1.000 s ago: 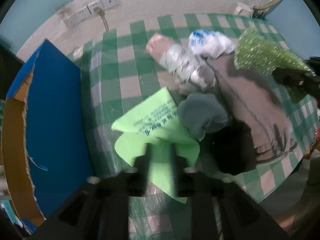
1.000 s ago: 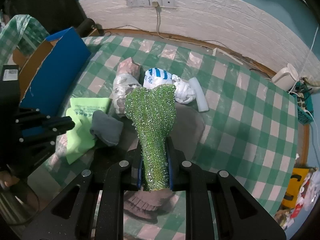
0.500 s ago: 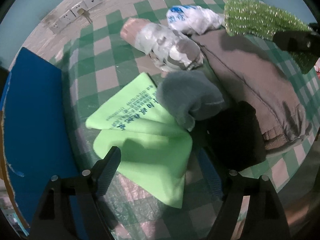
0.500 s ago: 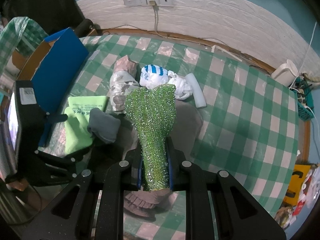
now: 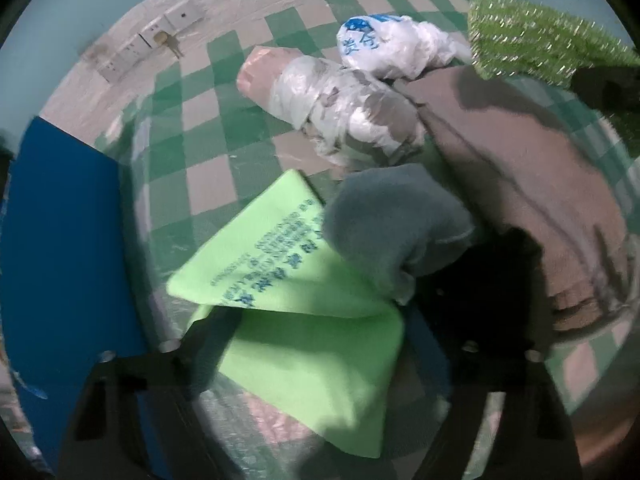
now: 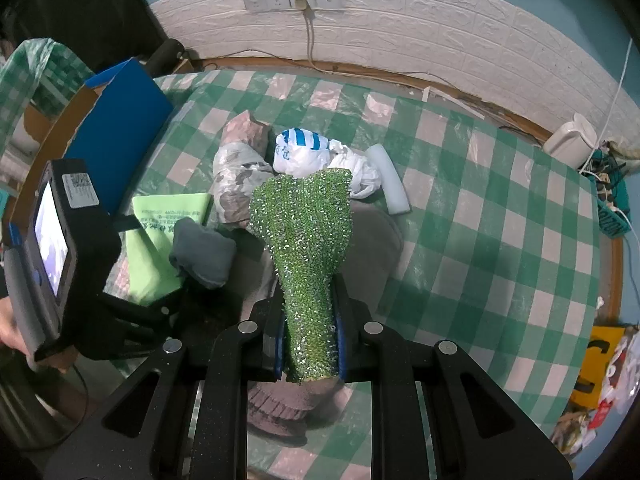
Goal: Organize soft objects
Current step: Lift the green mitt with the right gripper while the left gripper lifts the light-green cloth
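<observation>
We work over a table under a green-and-white checked plastic cloth (image 6: 460,200), with a blue-lined cardboard box (image 6: 120,120) at its left edge, probably where the soft things go. A flat brown cloth (image 5: 520,184) underlies the heap at the table's middle. Our right gripper (image 6: 310,344) is clamped on a glittering green sequin cloth (image 6: 304,236), lifted clear of the heap. Our left gripper (image 5: 316,344), whose jaws have just been opening, straddles the bright green printed cloth (image 5: 312,344) without pinching it, ready to grasp. A small grey sock (image 5: 392,224) rests on that cloth's edge.
</observation>
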Tool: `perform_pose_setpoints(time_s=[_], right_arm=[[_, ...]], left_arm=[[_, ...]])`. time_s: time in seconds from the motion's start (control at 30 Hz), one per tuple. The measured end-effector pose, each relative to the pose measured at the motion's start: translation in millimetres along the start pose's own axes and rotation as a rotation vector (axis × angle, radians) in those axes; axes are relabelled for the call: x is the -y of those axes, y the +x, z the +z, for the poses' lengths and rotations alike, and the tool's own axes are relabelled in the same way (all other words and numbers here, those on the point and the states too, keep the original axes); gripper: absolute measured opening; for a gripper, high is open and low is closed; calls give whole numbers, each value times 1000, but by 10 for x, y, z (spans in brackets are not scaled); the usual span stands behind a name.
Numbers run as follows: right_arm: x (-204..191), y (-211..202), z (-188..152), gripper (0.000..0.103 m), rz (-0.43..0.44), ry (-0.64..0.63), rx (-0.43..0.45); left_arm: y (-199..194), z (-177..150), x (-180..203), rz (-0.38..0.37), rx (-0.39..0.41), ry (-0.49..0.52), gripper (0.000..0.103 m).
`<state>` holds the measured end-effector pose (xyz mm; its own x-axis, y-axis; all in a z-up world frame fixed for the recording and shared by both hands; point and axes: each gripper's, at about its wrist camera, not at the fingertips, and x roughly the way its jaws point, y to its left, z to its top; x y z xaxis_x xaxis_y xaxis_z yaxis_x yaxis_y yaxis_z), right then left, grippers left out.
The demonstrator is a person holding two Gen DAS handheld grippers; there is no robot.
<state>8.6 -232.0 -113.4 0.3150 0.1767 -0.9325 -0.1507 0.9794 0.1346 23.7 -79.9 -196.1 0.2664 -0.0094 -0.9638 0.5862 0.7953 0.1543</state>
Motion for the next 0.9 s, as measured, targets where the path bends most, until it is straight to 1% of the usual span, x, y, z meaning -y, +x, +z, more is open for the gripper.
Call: perform_pose_setpoints(time_s=[0.07,0.1,0.17,0.2,0.23,0.27,0.3,0.33,0.37,0.5,0.6,0.9], right_arm=[[7,5,4,17,2,4,-1],[10,6,7,17,3,5,-1],[10,4,13,17,4,6,0],[6,1,16,17,5,4,1],[-6,-2,24,17,5,2,2],[-8,-7,23,17,6,1,3],[-18,-11,27,17,6,0,4],[-25,-18,29,17,6,-2,6],[-33,-26,31,17,6,-4,8],[-59,-54,32,17,6,-10,14],[-88,-89,42,17,5,-15,22],[-193,-180,52,17,7,-32,40]], left_arm=[[-18,-5,3,-9,9,11,60],[-25,3,9,-13,10,23,56],[-39,-10,31,-27,11,41,42],[-46,-13,42,-27,12,48,37],[-56,-24,52,-33,10,58,28],[-74,-48,92,-34,9,62,21],[-77,-47,88,-34,7,65,17],[-83,-61,92,-38,4,67,11],[-87,-69,86,-39,3,68,8],[-151,-125,92,-46,-1,68,7],[-238,-131,83,-27,23,73,7],[-583,-178,-32,-31,92,26,7]])
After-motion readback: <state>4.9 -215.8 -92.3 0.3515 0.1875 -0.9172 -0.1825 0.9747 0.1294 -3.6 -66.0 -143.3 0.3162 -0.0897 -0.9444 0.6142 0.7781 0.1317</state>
